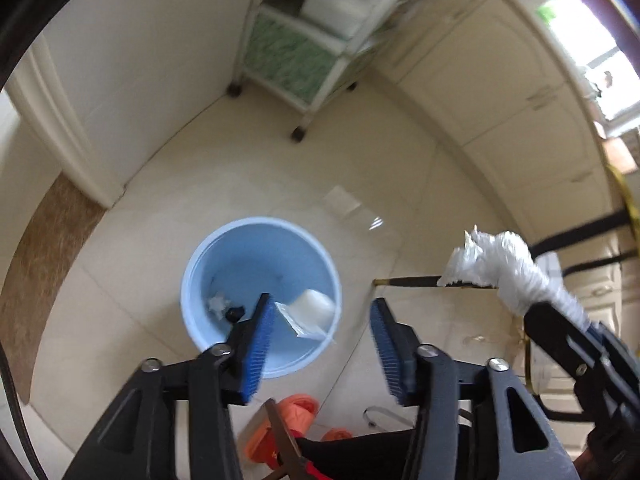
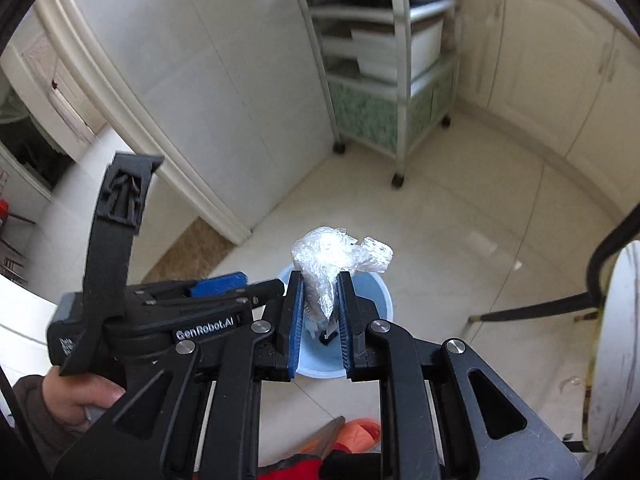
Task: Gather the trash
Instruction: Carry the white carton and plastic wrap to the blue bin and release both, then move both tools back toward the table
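Note:
A light blue bin (image 1: 256,264) stands on the cream tile floor and holds a white foam piece (image 1: 314,306), clear wrapping and small scraps. My left gripper (image 1: 320,312) is open and empty, hovering above the bin's right rim. My right gripper (image 2: 320,280) is shut on a crumpled wad of clear plastic film (image 2: 336,258) and holds it above the bin (image 2: 380,292). In the left wrist view the wad (image 1: 492,264) and the right gripper (image 1: 580,356) are at the right, beside the bin.
A white wheeled shelf cart (image 2: 396,60) stands at the back by the wall. Cream cabinets (image 2: 560,60) line the right side. A marble-topped table with black legs (image 2: 616,340) is at the right. Orange slippers (image 1: 296,416) are on the floor below.

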A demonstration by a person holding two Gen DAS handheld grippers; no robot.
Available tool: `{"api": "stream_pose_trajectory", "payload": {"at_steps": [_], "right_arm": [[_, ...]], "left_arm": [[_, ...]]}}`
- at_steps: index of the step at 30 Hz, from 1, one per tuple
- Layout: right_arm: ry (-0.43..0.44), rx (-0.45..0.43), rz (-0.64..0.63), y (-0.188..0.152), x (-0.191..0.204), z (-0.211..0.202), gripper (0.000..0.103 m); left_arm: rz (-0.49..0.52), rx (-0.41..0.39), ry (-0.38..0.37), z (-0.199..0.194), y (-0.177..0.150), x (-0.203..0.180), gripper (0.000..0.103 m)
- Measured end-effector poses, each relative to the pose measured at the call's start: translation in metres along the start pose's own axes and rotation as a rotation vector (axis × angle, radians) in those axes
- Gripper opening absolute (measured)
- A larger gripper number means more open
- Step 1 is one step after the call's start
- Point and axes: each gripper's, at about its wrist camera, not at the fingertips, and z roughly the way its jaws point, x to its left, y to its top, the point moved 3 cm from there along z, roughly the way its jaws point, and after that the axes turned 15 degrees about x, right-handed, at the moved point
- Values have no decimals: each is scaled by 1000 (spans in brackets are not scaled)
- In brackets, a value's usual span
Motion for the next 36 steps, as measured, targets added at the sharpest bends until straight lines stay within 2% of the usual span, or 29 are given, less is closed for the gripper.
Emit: {"api": "stream_pose_trajectory", "payload": {"at_steps": [4, 9, 12, 16, 19, 22, 23, 26, 27, 30, 32, 33, 36], "right_arm": [[35, 53, 6, 9, -2, 31, 16], [46, 77, 7, 12, 2, 47, 36], [41, 73, 14, 13, 2, 44, 40], [10, 38, 19, 10, 0, 27, 43], [-39, -17, 25, 2, -1, 0, 48], [-98, -102, 47, -9, -8, -41, 59], [-123, -133, 56, -14, -11, -57, 63], [-175, -238, 96, -34, -23, -109, 65], [-205, -280, 117, -45, -30, -131, 70], [-258, -381, 171, -75, -47, -183, 77], [-290, -452, 217, -99, -60, -221, 78], [-308, -485, 242, -112, -68, -238, 83], [-376, -580, 316, -148, -87, -289, 91]], "left_arm": [[-72, 28, -4, 0, 13, 1, 53], [-96, 12, 8, -12, 19, -9, 54], [-90, -7, 13, -15, 23, -13, 54], [-76, -46, 33, -32, 6, -19, 55], [-44, -83, 44, -48, -13, -34, 55], [13, -147, 69, -73, -35, -58, 55], [47, -180, 74, -85, -43, -73, 55], [134, -259, 82, -108, -66, -112, 55], [165, -285, 82, -114, -75, -125, 55], [292, -383, 60, -142, -107, -182, 64], [376, -440, 44, -154, -133, -218, 66], [409, -459, 41, -157, -142, -231, 66], [541, -523, 7, -169, -183, -287, 78]]}}
